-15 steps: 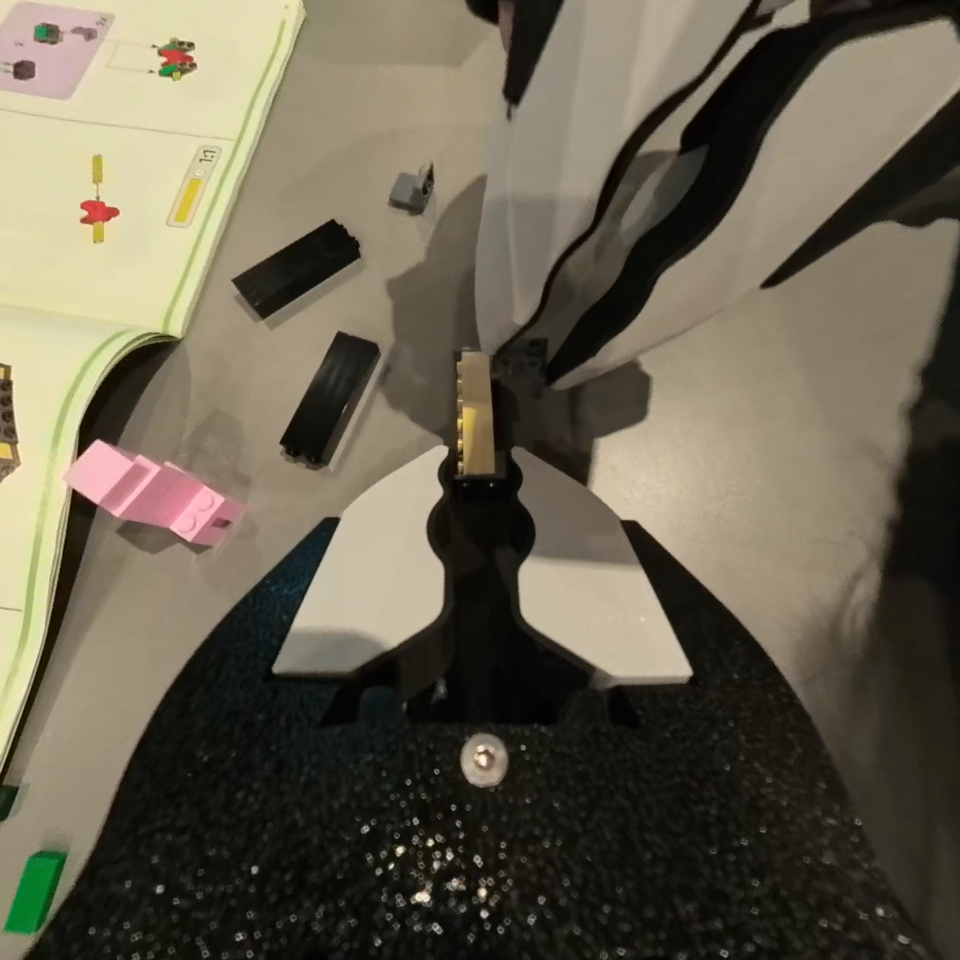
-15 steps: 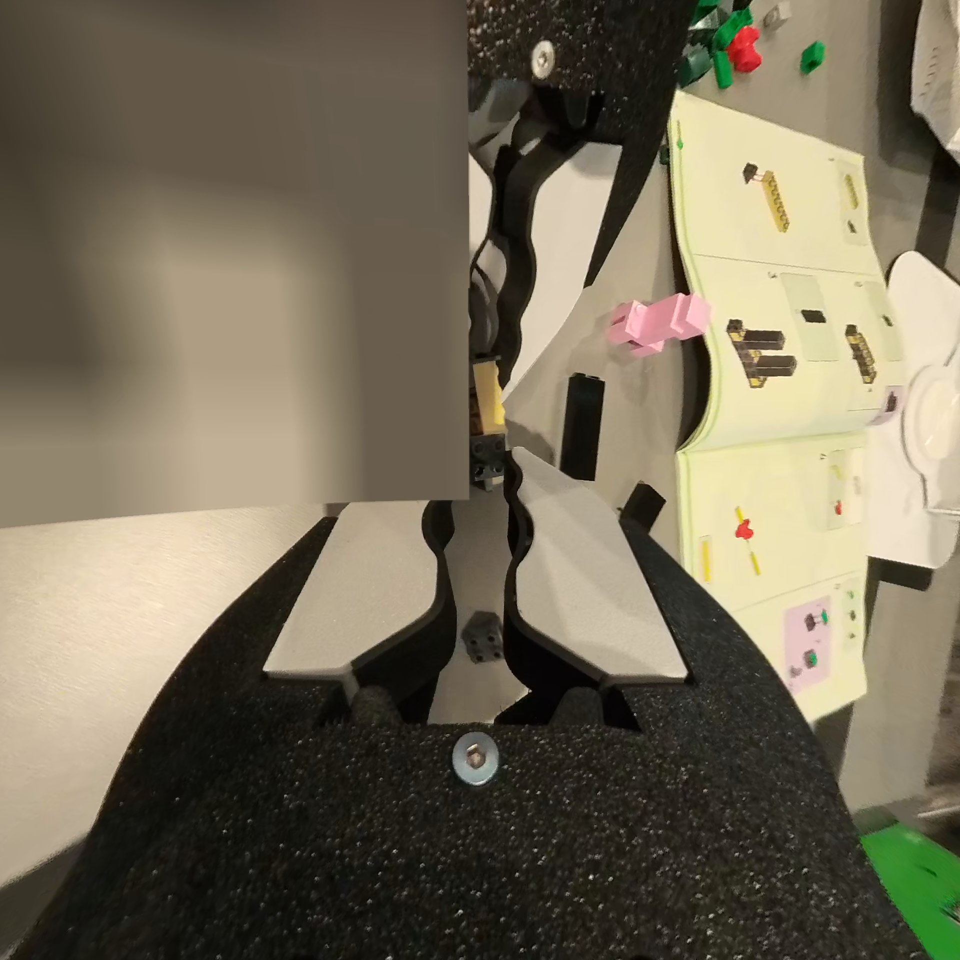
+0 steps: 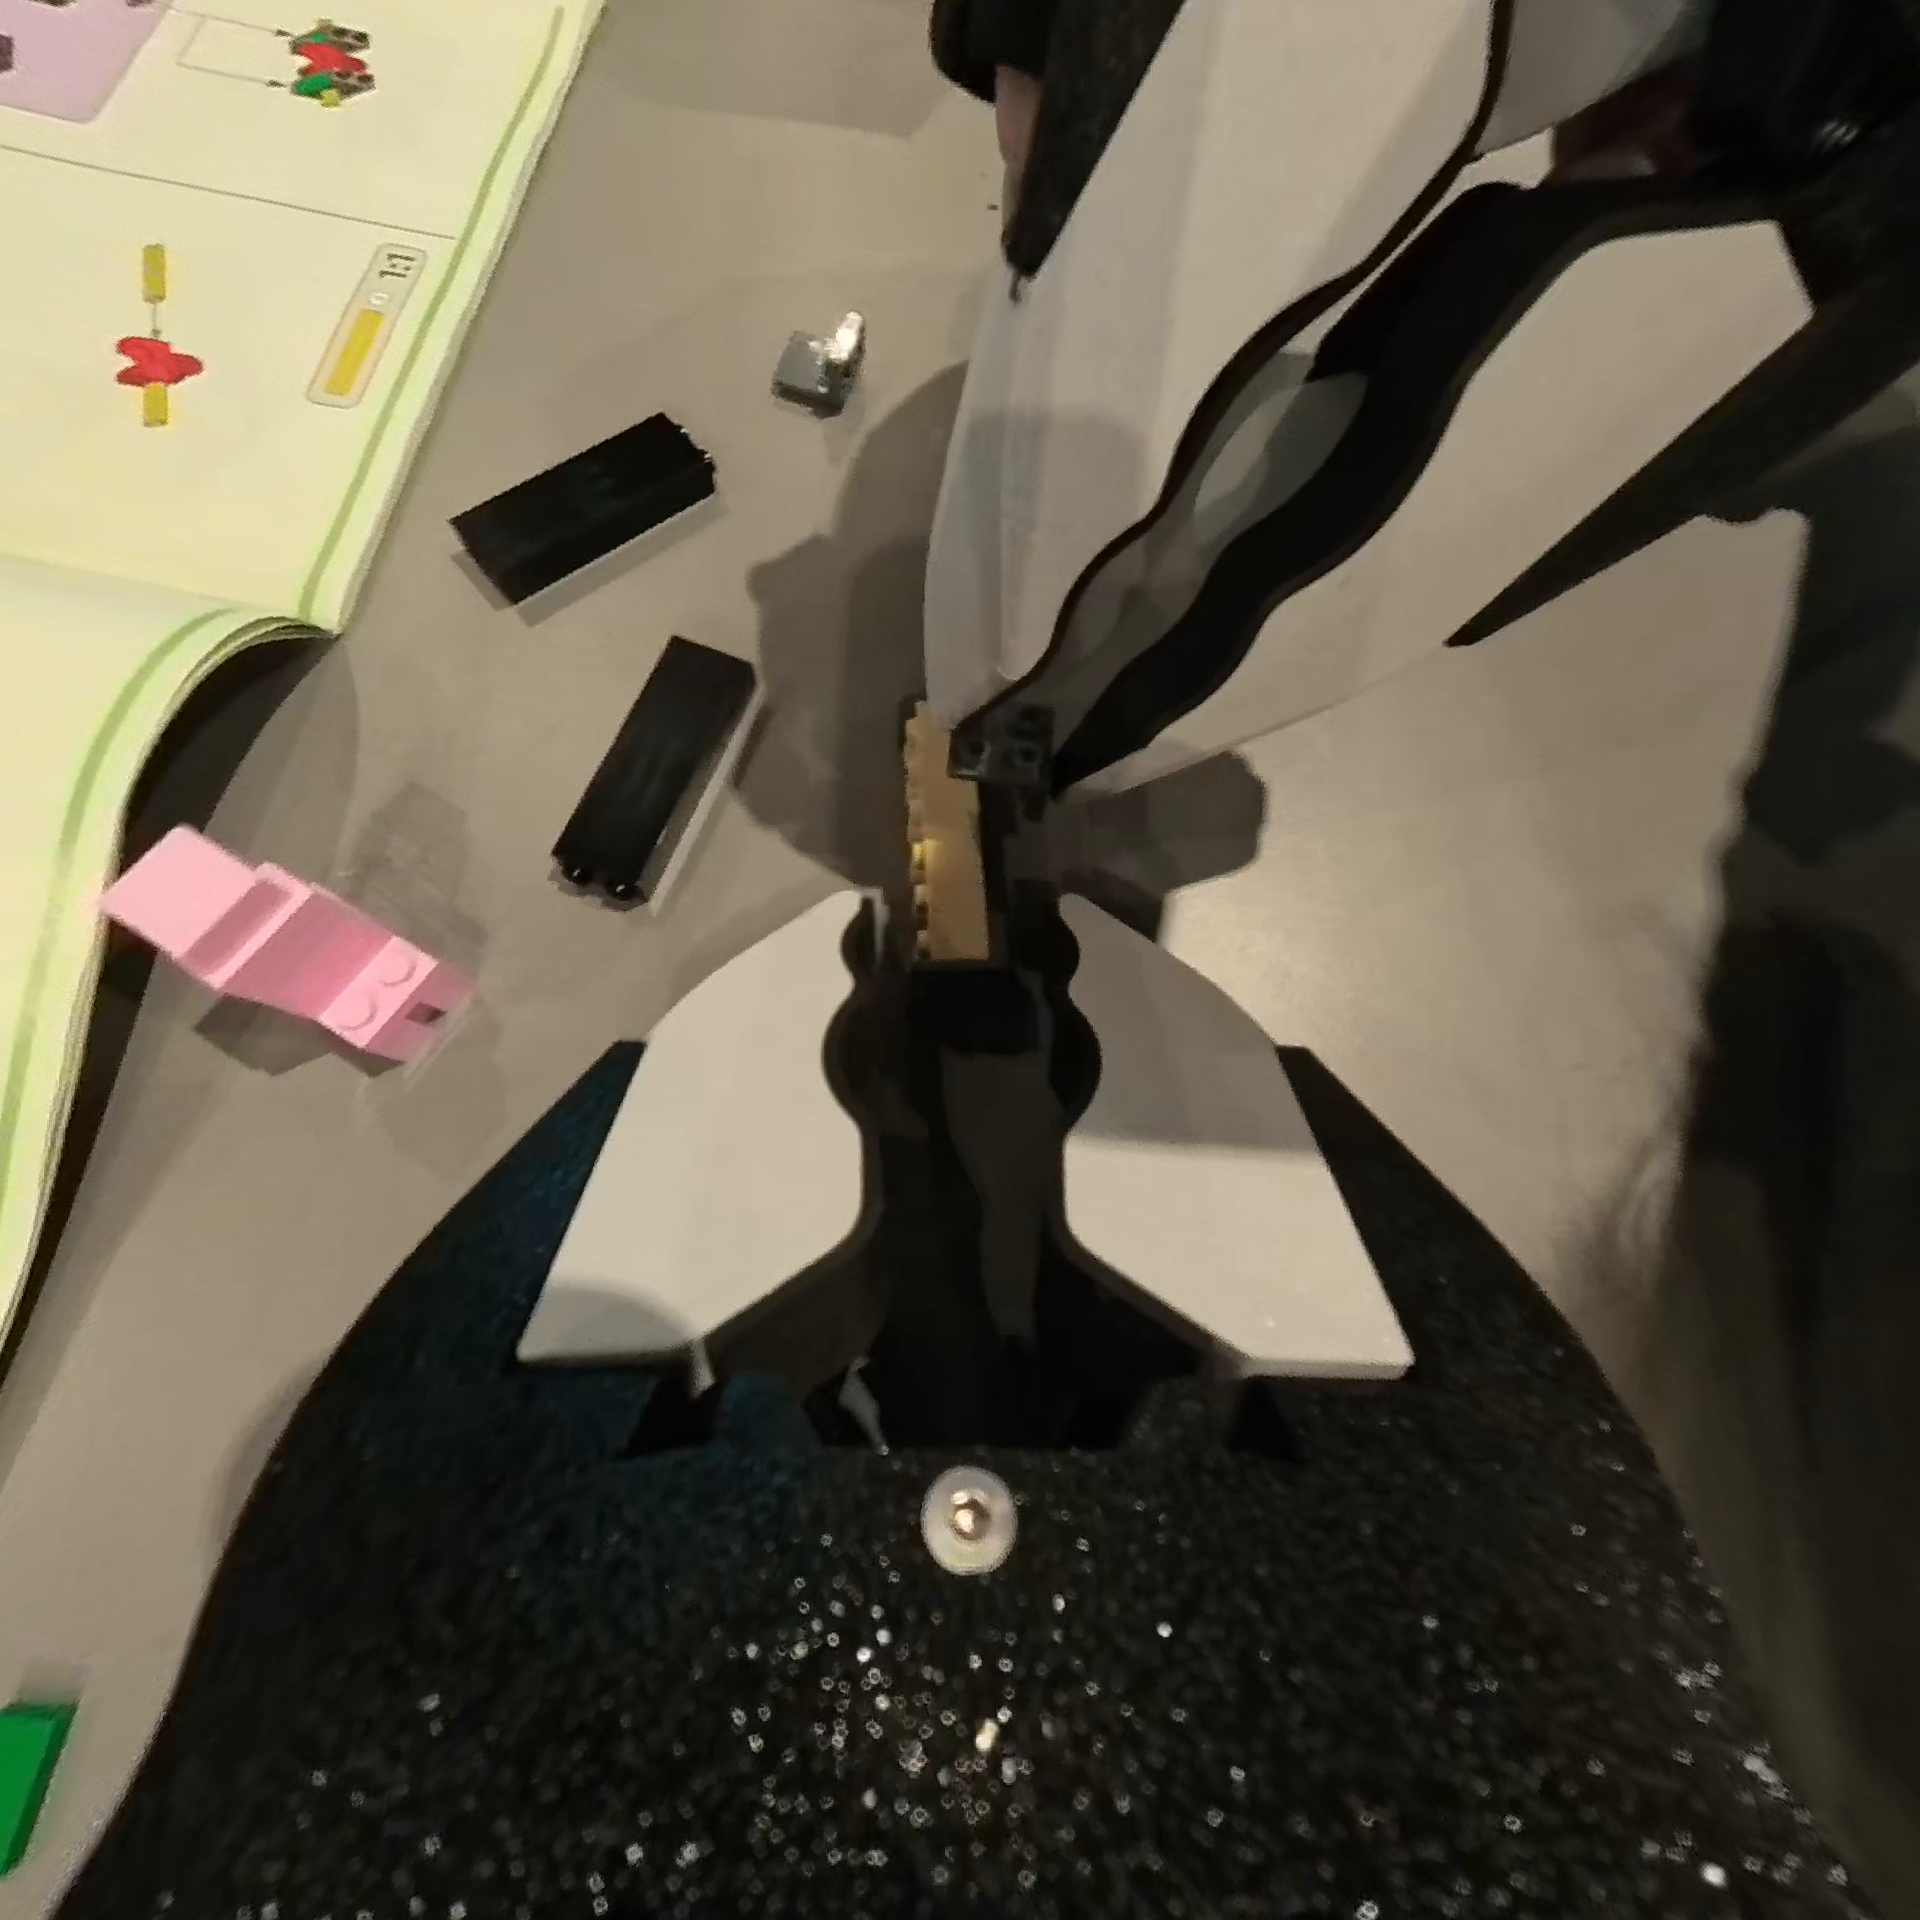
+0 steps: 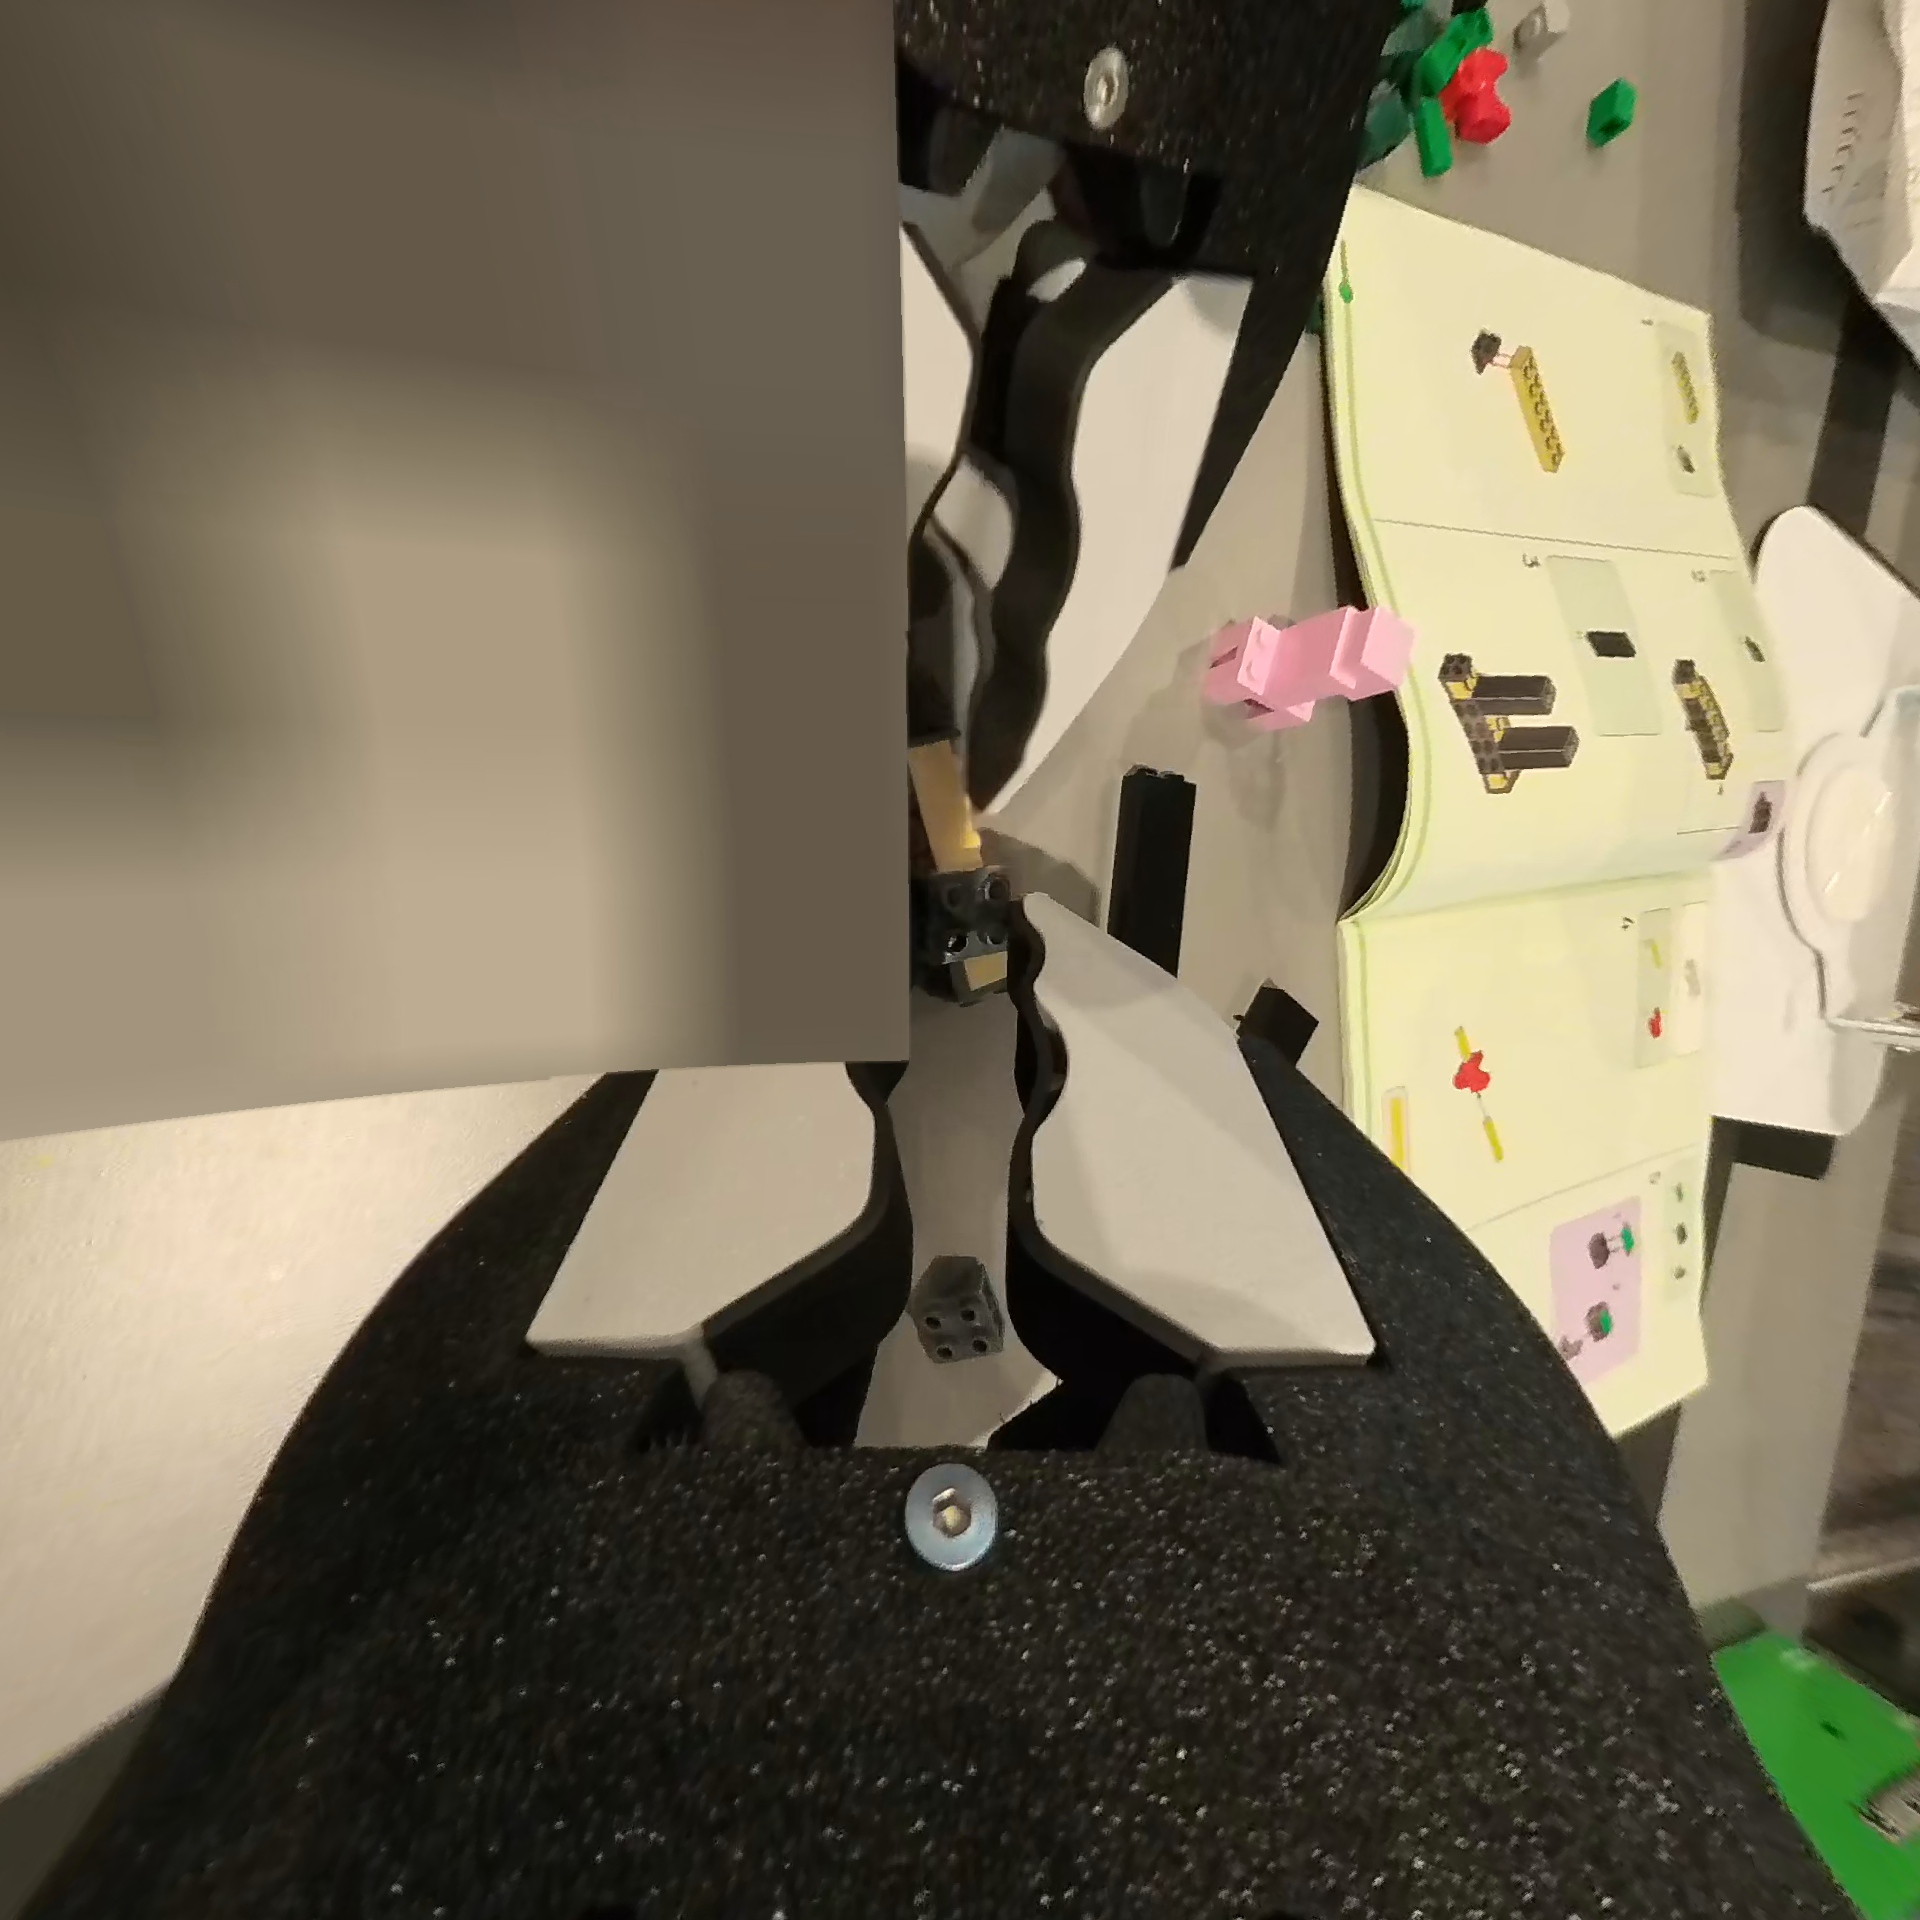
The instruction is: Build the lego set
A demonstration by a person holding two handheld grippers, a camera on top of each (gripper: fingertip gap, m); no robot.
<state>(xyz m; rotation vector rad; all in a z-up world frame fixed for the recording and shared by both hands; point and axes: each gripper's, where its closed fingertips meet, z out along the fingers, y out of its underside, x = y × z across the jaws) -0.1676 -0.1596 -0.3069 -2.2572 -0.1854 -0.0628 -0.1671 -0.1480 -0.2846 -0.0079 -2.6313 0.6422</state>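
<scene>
My left gripper (image 3: 961, 925) is shut on a tan brick (image 3: 948, 831) with black pieces along its right side, held above the grey table. My right gripper (image 3: 1008, 748) comes in from the upper right. It is shut on a small black brick (image 3: 1003, 743), which touches the far end of the tan brick. In the right wrist view the small black brick (image 4: 966, 920) sits at my right gripper (image 4: 977, 930) tips, with the tan brick (image 4: 948, 805) and left gripper (image 4: 966, 800) beyond. A blur patch hides the right gripper's left fingertip.
Two long black bricks (image 3: 587, 509) (image 3: 655, 769), a pink piece (image 3: 301, 945), a small grey piece (image 3: 821, 364) and a green brick (image 3: 31, 1766) lie left. The open instruction booklet (image 3: 208, 312) is far left. A small black cube (image 4: 956, 1320) lies under the right gripper. Green and red pieces (image 4: 1455, 83) sit beyond. Both grippers' tips are close together, under 4 cm apart.
The small black brick has shifted slightly left, closer onto the end of the tan brick. The tan brick has rolled a little, so its studs show on the left. Both grips are unchanged.
</scene>
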